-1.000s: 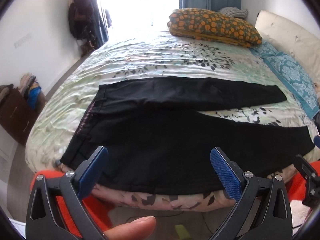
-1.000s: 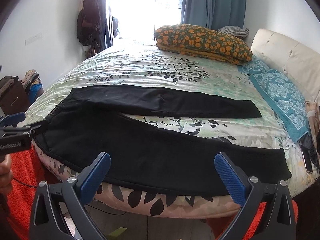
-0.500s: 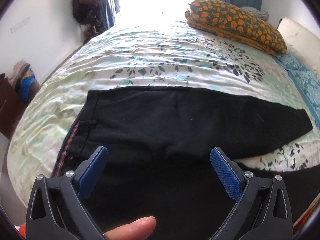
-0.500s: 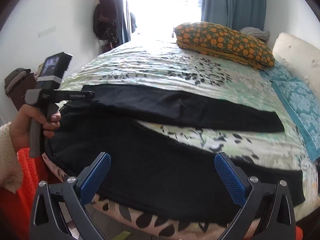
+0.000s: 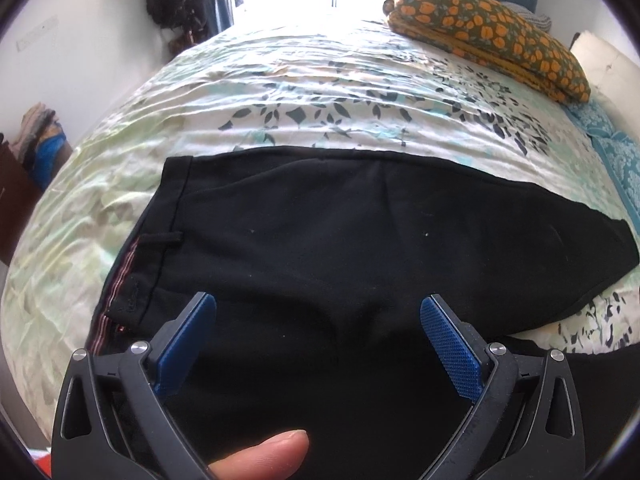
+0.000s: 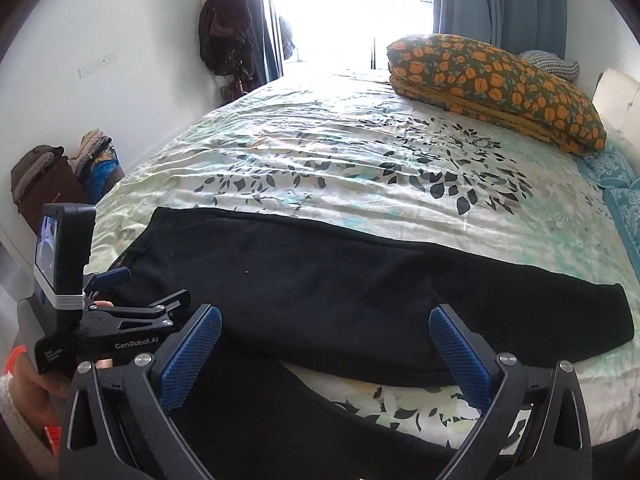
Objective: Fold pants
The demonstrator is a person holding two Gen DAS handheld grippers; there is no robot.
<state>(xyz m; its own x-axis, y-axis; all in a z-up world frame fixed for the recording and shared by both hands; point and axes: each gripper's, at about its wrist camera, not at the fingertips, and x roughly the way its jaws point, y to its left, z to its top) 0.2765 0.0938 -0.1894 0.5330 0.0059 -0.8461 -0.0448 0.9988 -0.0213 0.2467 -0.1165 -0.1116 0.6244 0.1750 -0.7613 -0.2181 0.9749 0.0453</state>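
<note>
Black pants lie flat on the bed with the waistband at the left and the two legs spread to the right. My left gripper is open and empty, low over the seat of the pants near the waistband. My right gripper is open and empty, over the crotch where the legs part; the far leg runs to the right. The left gripper also shows in the right wrist view, at the waistband.
The bed has a leaf-print cover. An orange-flowered pillow lies at the far right, teal pillows by the headboard. Clothes hang on the wall; a dark cabinet with clothes stands at the left.
Both grippers have moved forward and down over the bed, closer to the pants. The left one has gone from the bed's edge to the waistband area. Both stay open.
</note>
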